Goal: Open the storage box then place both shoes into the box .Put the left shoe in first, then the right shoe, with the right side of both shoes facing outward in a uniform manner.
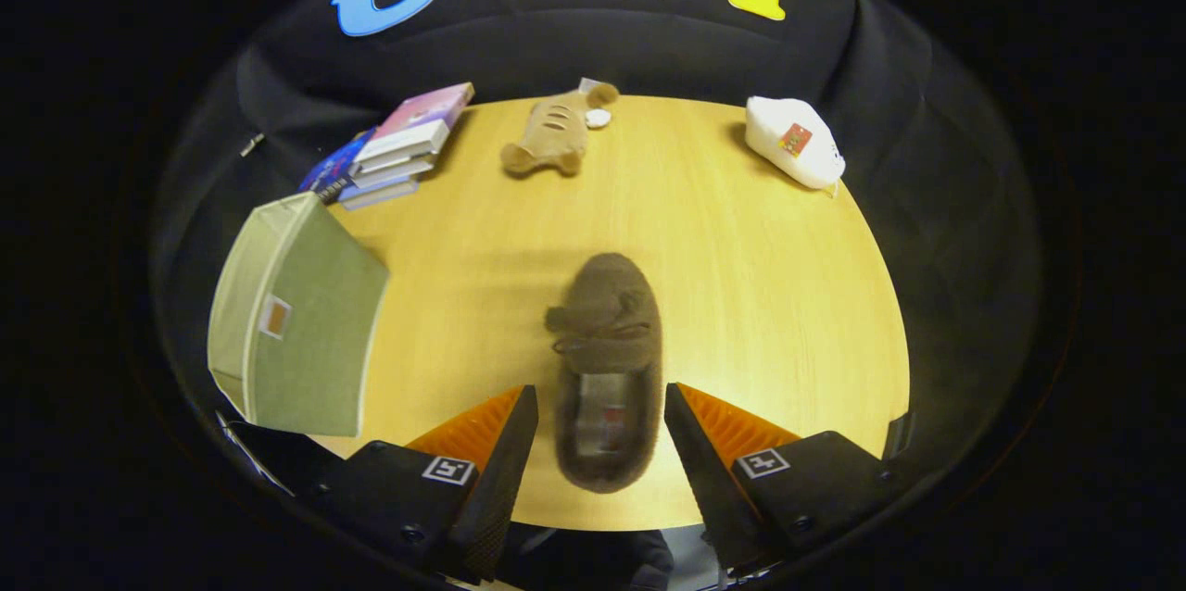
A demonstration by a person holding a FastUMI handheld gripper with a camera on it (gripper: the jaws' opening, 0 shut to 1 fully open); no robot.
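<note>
A brown furry moccasin shoe (607, 359) lies on the wooden table (741, 276), toe pointing away, its heel end between my two fingers. My gripper (600, 401) is open, a finger on each side of the shoe's rear with a small gap to it on both sides. The shoe looks slightly blurred. A green fabric storage box (296, 318) stands to the left of the fingers at the table's left edge; its lid side looks closed, with a small label on its face.
A stack of books (398, 146) lies at the far left of the table. A tan plush toy (554, 132) with a small white piece beside it sits at the far middle. A white pouch (795, 142) rests at the far right.
</note>
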